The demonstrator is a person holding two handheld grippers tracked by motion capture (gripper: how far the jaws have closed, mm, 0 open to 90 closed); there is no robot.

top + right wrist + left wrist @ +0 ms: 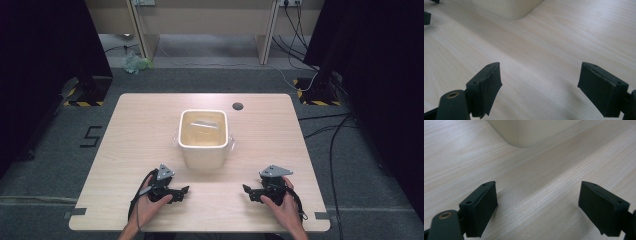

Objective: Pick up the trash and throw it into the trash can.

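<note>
Where table (150,115) centres: cream square tub (203,145), open top.

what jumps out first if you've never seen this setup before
A cream tub stands alone at the middle of the pale wooden table, with something clear lying inside it that is hard to make out. Nearer the person, the left gripper and the right gripper rest on the tabletop on either side of the tub, jaws wide open and pointing toward each other. A small dark round hole marks the table's far edge.
</note>
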